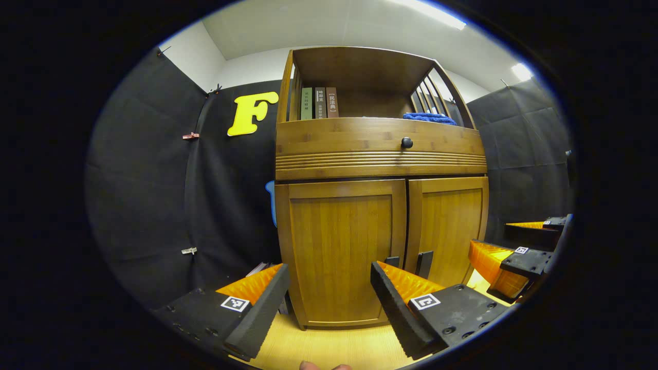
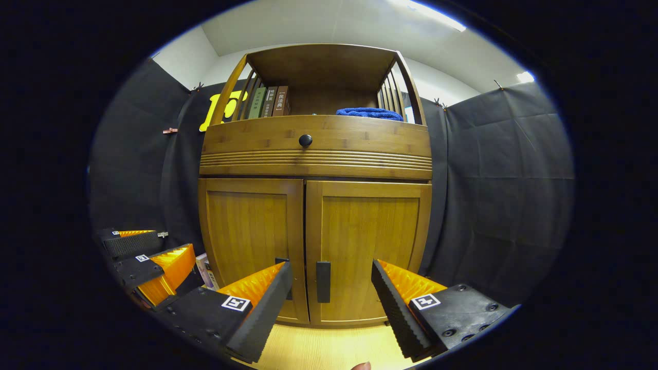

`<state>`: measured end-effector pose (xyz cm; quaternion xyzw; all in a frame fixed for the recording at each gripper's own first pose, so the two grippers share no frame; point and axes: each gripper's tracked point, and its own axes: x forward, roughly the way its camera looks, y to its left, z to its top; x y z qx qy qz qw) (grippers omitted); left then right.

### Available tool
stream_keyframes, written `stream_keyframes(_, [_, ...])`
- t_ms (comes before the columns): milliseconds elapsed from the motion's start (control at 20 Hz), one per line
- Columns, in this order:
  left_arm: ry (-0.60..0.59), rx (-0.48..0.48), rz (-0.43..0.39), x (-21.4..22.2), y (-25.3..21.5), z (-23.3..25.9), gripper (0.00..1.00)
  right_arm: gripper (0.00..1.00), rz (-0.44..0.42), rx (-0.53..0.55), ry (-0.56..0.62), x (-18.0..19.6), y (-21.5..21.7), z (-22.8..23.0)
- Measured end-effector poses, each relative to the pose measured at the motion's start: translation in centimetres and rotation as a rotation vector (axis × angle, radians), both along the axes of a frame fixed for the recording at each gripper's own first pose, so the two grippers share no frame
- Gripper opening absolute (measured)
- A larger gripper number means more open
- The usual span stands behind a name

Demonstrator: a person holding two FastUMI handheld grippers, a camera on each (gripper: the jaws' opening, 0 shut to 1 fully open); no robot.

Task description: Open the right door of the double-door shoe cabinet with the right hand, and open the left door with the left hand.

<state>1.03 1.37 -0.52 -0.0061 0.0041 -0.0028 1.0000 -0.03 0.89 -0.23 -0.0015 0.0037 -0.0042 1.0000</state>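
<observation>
Both claws are spread wide and hold nothing. Seen in the left gripper view, the left gripper (image 1: 329, 303) hangs in front of the shoe cabinet (image 1: 380, 154), its two black-padded fingers (image 1: 257, 313) apart on either side of the left door (image 1: 342, 249), not touching it. Farther off at the right edge of that view, the right gripper (image 1: 506, 257) shows with its orange fingers also apart. In the right gripper view, the right gripper (image 2: 331, 303) faces the seam between the doors; the right door's handle (image 2: 323, 281), a dark upright bar, stands between its fingers (image 2: 396, 308), clear of both. The left door's handle (image 2: 282, 262) is partly hidden behind the left-hand finger. The left gripper (image 2: 149, 257) appears low at the left edge.

The shoe cabinet (image 2: 316, 154) stands on a pale wood floor (image 2: 318, 349) against the black cloth wall. Both doors are closed, the right door (image 2: 370, 246) flush beside the left door (image 2: 249, 241). Above them runs a drawer front with a round black knob (image 2: 305, 140). On the open shelf at the top, books (image 2: 270, 102) stand at the left end and a folded blue cloth (image 2: 369, 113) lies at the right end.
</observation>
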Motion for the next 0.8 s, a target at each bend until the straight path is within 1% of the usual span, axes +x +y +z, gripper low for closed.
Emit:
stream_keyframes(50, [0.000,-0.002,-0.005,0.2,-0.1,0.1,0.99,0.95,-0.002,0.001,0.002,0.0,0.0,0.0])
stream_keyframes(150, [0.000,-0.004,-0.013,0.5,0.3,0.0,0.98,0.98,-0.009,0.000,0.001,0.2,-0.2,0.0])
stream_keyframes(250, [0.001,0.000,-0.017,0.5,0.7,0.1,0.99,0.96,-0.014,0.000,0.001,0.3,-0.3,0.0])
stream_keyframes(300, [0.001,0.001,-0.020,0.6,0.3,0.0,0.99,0.98,-0.017,0.000,0.003,0.5,-0.3,0.0])
stream_keyframes(350, [0.002,0.001,-0.022,0.7,0.3,0.2,0.98,0.95,-0.019,0.000,0.003,0.7,-0.3,-0.1])
stream_keyframes(400, [0.003,0.001,-0.024,0.5,0.4,0.0,0.98,0.98,-0.022,0.000,0.005,0.8,-0.4,-0.2])
stream_keyframes(450, [0.004,0.001,-0.026,0.6,0.5,0.0,0.98,0.98,-0.024,0.002,0.006,1.0,-0.5,-0.4])
stream_keyframes(550, [0.004,0.003,-0.026,0.6,0.3,0.0,0.99,0.98,-0.018,0.011,0.024,1.9,-0.6,-1.3])
stream_keyframes(700, [0.009,0.005,-0.025,0.9,0.2,-0.2,0.98,0.96,0.004,0.037,0.063,3.3,-0.3,-3.3])
stream_keyframes(800, [0.015,0.006,-0.025,1.0,0.1,-0.6,0.99,1.00,0.016,0.054,0.094,4.5,0.1,-4.8])
